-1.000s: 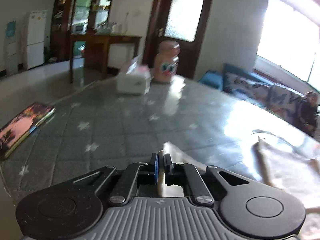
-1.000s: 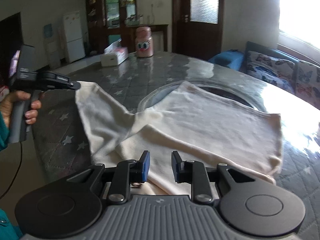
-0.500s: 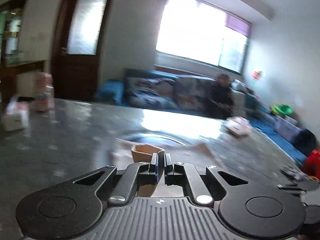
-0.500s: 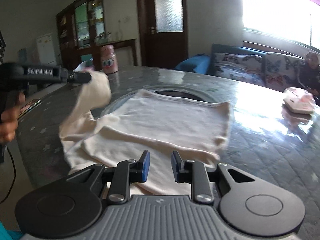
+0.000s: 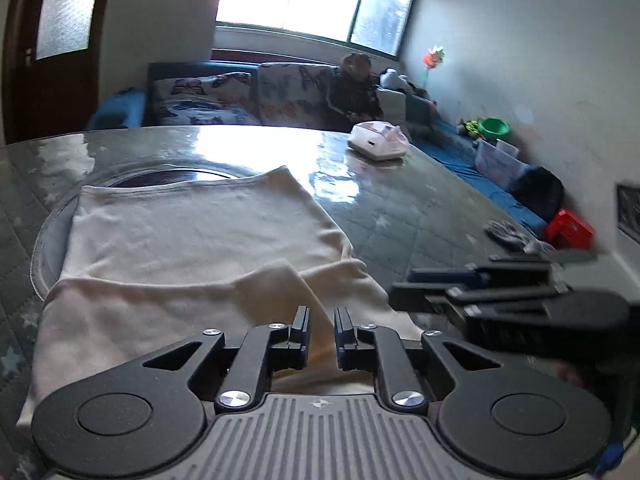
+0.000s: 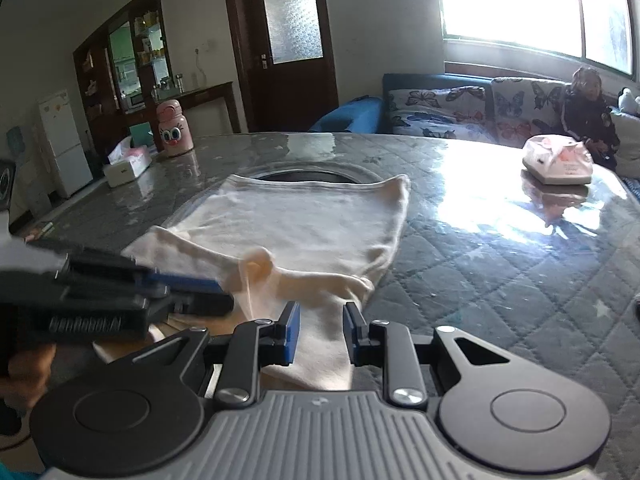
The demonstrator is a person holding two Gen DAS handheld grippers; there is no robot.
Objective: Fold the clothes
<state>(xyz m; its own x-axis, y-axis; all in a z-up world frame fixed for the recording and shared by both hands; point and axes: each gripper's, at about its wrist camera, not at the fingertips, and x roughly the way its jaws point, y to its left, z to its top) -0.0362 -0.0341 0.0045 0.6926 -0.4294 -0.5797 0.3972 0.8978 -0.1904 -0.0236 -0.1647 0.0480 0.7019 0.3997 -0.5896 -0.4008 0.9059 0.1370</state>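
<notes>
Ahead of the right gripper point(image 6: 318, 334) the cream knit garment point(image 6: 304, 224) lies flat; the grey quilted counter point(image 6: 500, 264) to its right is bare up to a white tissue pack point(image 6: 558, 162). The left gripper point(image 6: 216, 292) crowds in close on its left. Far left stand a pink owl-eyed bottle point(image 6: 173, 129) and a white tissue box point(image 6: 126, 166).

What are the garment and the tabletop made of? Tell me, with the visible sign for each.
Garment: looks like soft cream knit, cotton perhaps; matte, it creases and slumps in folds.
Tabletop: seemingly a glossy clear sheet, glass or plastic, over grey star-quilted fabric; window glare mirrors on it.
</notes>
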